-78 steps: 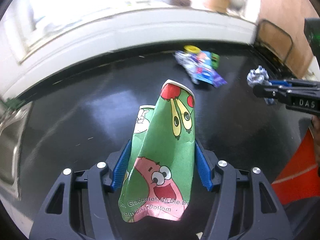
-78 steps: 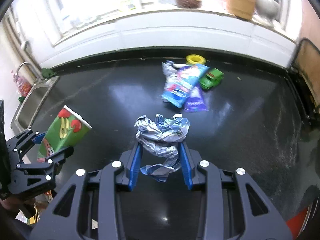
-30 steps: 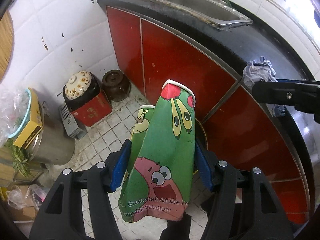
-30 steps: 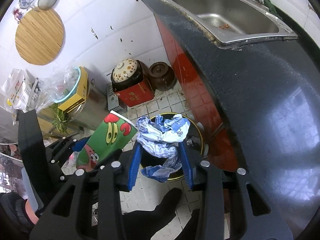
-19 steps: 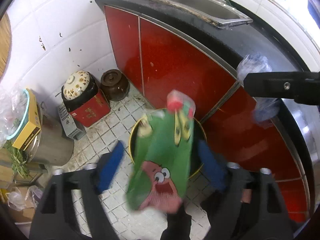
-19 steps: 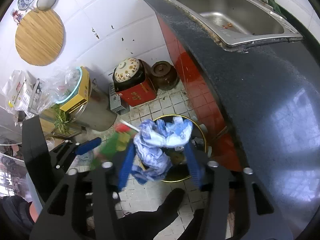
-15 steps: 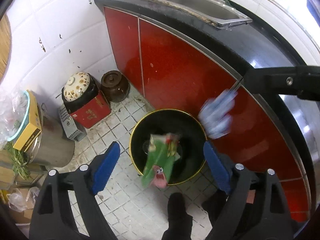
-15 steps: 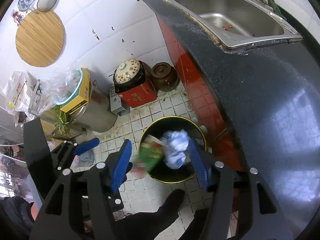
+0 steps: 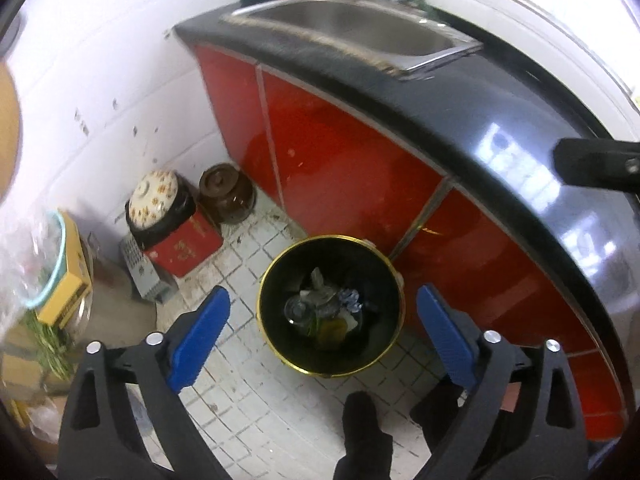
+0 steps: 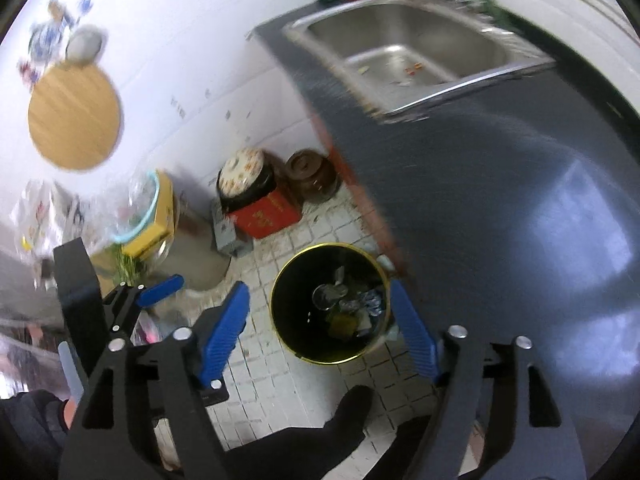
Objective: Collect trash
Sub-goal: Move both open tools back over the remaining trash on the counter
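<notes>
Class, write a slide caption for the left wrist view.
Open left gripper above the black trash bin holding dropped litter.

Green cup: gone from the left tool (image 9: 322,338), now inside the black bin (image 9: 280,344).
Crumpled wrapper (image 9: 352,299): dropped from the right tool (image 10: 320,330) into the bin.
Both tools: jaws have just been opening, nothing between them.

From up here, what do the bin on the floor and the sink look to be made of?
Bin: glossy black, likely plastic or painted metal, judging by its sheen and thin gold rim. Sink: brushed stainless steel, by its grey, dull shine and pressed basin.
</notes>
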Action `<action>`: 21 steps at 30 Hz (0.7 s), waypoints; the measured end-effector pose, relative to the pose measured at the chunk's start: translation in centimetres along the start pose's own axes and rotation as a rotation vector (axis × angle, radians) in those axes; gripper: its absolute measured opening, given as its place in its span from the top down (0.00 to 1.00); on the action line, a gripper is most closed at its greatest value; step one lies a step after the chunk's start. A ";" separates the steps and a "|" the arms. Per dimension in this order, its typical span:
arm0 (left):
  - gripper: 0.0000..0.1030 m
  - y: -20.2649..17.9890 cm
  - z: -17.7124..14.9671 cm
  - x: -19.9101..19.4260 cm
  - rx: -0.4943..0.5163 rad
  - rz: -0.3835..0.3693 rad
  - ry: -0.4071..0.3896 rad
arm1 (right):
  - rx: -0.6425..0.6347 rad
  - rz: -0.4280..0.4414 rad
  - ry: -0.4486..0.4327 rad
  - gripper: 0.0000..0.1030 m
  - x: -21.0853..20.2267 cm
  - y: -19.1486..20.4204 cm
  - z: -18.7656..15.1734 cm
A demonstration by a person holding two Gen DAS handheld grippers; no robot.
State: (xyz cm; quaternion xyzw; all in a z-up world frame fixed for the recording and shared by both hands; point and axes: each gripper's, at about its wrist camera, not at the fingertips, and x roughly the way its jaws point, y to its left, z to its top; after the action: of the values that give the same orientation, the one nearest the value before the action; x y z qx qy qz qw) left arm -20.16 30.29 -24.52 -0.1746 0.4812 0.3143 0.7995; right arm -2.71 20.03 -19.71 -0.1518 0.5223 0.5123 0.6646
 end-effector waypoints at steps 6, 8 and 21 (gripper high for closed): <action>0.07 -9.2 3.5 -2.9 0.209 -0.132 -0.054 | 0.197 -0.178 -0.177 0.20 -10.8 -9.2 -3.9; 0.07 -13.6 4.4 -3.7 0.300 -0.190 -0.069 | 0.292 -0.255 -0.225 0.20 -14.7 -12.9 -6.2; 0.07 -45.5 5.2 -7.8 0.759 -0.551 -0.119 | 0.796 -0.616 -0.413 0.20 -34.0 -31.8 -24.3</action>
State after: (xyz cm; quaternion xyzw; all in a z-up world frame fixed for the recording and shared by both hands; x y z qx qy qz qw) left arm 11.15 -3.04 -16.24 0.0273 0.4512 -0.0982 0.8866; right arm 13.25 -29.29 -11.39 0.0693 0.4659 0.0757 0.8789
